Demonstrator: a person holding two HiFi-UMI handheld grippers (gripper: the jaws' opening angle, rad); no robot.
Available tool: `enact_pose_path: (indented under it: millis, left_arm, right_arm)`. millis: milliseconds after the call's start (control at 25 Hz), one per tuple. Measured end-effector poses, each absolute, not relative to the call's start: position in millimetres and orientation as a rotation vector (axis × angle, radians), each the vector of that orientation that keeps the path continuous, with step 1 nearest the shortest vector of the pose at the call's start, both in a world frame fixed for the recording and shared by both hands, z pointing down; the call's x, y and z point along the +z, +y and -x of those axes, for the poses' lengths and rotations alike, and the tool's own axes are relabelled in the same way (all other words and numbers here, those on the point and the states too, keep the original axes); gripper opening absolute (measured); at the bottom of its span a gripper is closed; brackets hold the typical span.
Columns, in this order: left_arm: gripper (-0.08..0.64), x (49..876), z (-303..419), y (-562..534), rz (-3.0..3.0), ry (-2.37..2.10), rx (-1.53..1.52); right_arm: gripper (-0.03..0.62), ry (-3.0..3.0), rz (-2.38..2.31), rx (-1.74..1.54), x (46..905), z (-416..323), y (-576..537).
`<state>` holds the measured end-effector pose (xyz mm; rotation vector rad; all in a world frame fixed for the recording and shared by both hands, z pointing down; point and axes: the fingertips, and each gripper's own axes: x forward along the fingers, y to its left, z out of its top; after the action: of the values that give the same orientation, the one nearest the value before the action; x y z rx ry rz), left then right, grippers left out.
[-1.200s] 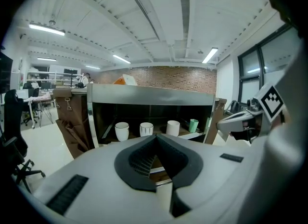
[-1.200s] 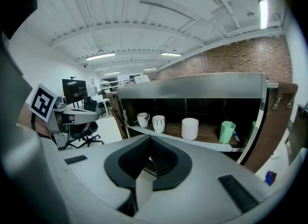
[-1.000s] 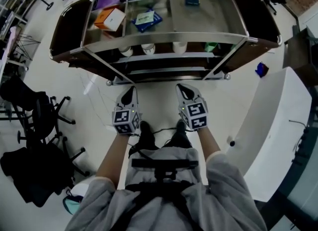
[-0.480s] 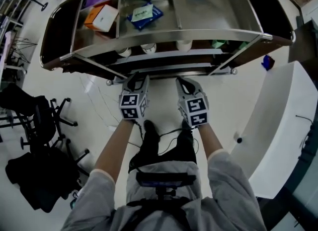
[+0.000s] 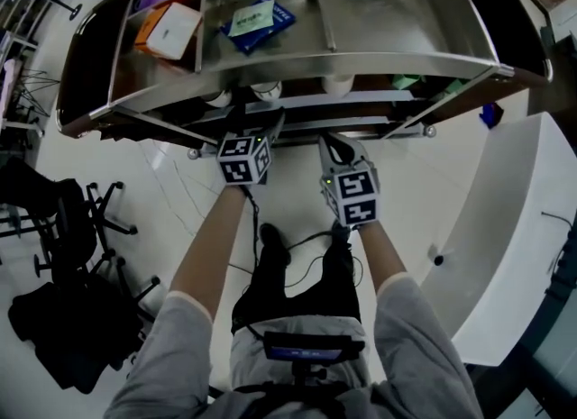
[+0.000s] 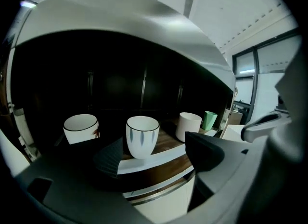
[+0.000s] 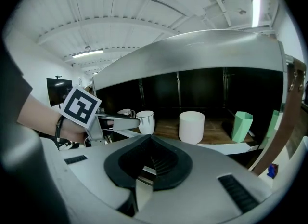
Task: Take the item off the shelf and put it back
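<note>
From my head view the top shelf (image 5: 406, 43) covers most of the cups (image 5: 267, 90) underneath, so I only get slivers of rim. Print on the blue box (image 5: 281, 19) up top is way too small to read. In my left gripper view everything behind the cups is just black, can't make out a thing.

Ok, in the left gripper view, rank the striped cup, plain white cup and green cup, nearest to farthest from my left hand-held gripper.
1. Striped cup: centre, straight ahead of the left hand-held gripper, whose jaws have just been opening, nothing between them.
2. Plain white cup: farther back, on the right.
3. Green cup: farthest, rightmost.
</note>
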<state>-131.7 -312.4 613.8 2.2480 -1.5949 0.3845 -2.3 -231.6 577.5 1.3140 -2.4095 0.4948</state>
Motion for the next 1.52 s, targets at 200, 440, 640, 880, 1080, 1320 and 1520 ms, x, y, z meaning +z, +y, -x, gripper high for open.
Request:
enact_pose_path:
  millis: [200,440,640,880,1080,1320,1520]
  left_arm:
    - [0.453,635.1,133.6,-344.5,-2.224,-1.607,0.391]
    - [0.477,650.6,134.9,-372.9,-2.233,-1.660,0.455]
    - [0.477,652.9,134.6,-388.3,-2.249,-1.663,0.483]
    - [0.471,658.7,135.8,-395.8,-2.251,-1.669,0.538]
    - [0.402,659.0,133.9,-395.6,-2.287,-1.646,0.580]
    - [0.400,659.6,134.2,-395.2,-2.282,-1.645,0.594]
    - [0.399,656.9,136.2,-387.3,-2.268,-1.652,0.600]
  right_arm:
    - [0.009,-2.407,-1.325,0.503,593.1,0.1,-241.2]
    - [0.009,-2.397,-1.345,0.528,609.7,-11.4,-244.5]
    - [0.009,-2.386,-1.368,0.574,616.6,-21.2,-247.0]
    - [0.009,-2.379,-1.354,0.576,623.3,-21.6,-250.6]
    - [0.009,-2.379,-1.340,0.583,623.5,-20.1,-252.5]
    - [0.009,-2.391,-1.328,0.573,622.6,-16.9,-253.7]
    - [0.009,-2.386,-1.320,0.572,617.1,-18.9,-252.0]
